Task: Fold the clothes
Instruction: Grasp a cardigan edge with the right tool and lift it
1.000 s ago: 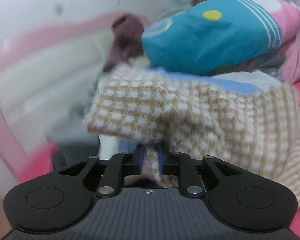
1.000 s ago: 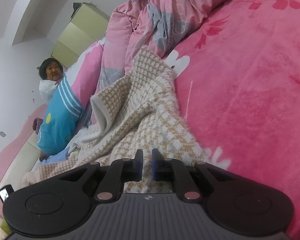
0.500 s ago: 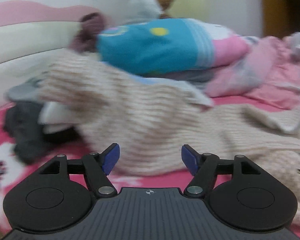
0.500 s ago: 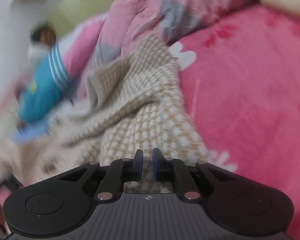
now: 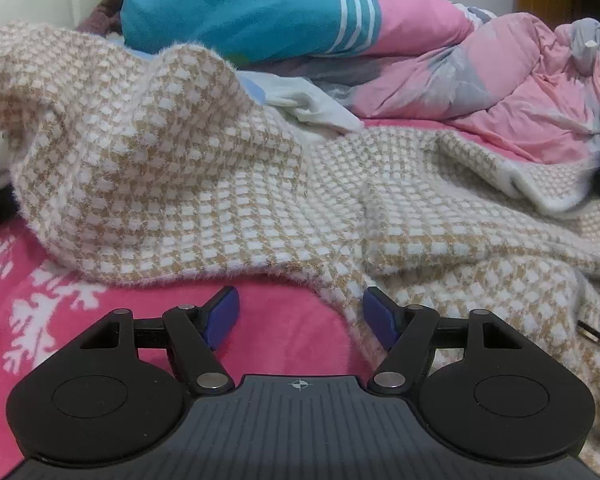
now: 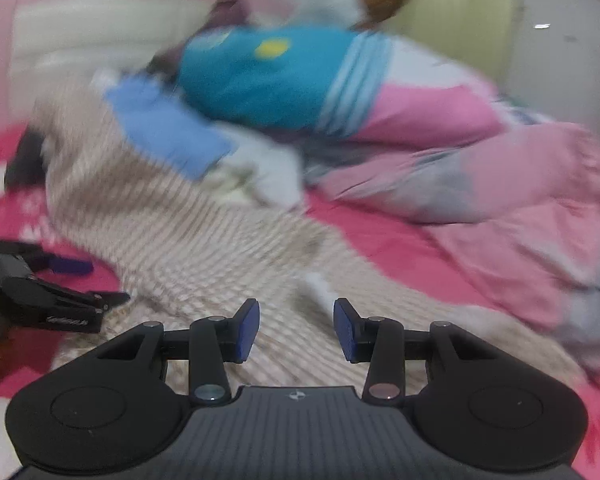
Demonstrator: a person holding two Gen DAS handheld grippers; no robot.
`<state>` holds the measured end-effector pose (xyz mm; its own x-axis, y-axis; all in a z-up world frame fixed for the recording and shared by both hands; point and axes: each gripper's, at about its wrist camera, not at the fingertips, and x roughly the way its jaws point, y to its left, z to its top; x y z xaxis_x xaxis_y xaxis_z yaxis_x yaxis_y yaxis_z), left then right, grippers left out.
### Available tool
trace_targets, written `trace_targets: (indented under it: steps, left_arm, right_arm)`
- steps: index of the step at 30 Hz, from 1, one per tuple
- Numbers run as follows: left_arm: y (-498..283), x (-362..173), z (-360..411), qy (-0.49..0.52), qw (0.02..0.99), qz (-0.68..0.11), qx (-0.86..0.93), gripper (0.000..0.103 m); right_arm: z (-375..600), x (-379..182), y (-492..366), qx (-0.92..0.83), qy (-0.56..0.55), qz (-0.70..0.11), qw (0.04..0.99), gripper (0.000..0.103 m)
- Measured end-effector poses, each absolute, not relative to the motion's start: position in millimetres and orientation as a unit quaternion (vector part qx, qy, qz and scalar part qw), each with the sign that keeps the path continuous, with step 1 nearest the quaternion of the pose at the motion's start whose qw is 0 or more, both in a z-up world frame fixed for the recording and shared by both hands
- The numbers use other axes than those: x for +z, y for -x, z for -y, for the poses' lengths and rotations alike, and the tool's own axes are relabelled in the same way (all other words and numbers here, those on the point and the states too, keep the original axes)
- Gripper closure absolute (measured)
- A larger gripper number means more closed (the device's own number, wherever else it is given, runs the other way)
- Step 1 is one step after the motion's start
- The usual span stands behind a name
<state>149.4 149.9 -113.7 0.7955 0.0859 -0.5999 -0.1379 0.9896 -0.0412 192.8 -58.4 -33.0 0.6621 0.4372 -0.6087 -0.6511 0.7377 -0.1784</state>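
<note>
Sweater (image 5: 228,168), tan-and-white houndstooth knit, lies spread and rumpled across the pink bed cover (image 5: 284,332), filling the middle of the left wrist view. Left claw (image 5: 298,314) at lower centre: jaws wide, nothing between them, only pink cover showing in the gap; the knit's hem hangs just above and beyond the tips, with a fold running down beside the right-hand pad. Right claw (image 6: 296,330), lower centre of its blurred view: jaws opening, partly apart, no cloth pinched; the sweater lies directly under and ahead of them. Teal-and-pink pillow (image 5: 260,4) sits at upper centre behind the sweater; pink-grey duvet (image 5: 512,80) at upper right.
</note>
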Motion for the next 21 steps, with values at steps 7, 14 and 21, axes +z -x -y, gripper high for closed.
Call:
trace_targets:
  steps: [7, 14, 21]
  left_arm:
    - [-150.1, -119.8, -152.1, 0.043, 0.947, -0.312, 0.061, 0.028]
    - [-151.0, -124.5, -155.0, 0.053, 0.949, -0.306, 0.058, 0.027]
    - [-151.6, -127.5, -152.7, 0.048, 0.95, -0.301, 0.066, 0.023]
  right_arm:
    - [-10.5, -73.7, -236.6, 0.377, 0.212, -0.348, 0.832, 0.012]
    - [-11.5, -100.6, -251.3, 0.375, 0.191, -0.401, 0.814, 0.001]
    - [19.9, -77.7, -250.4, 0.255, 0.125, -0.38, 0.88, 0.08]
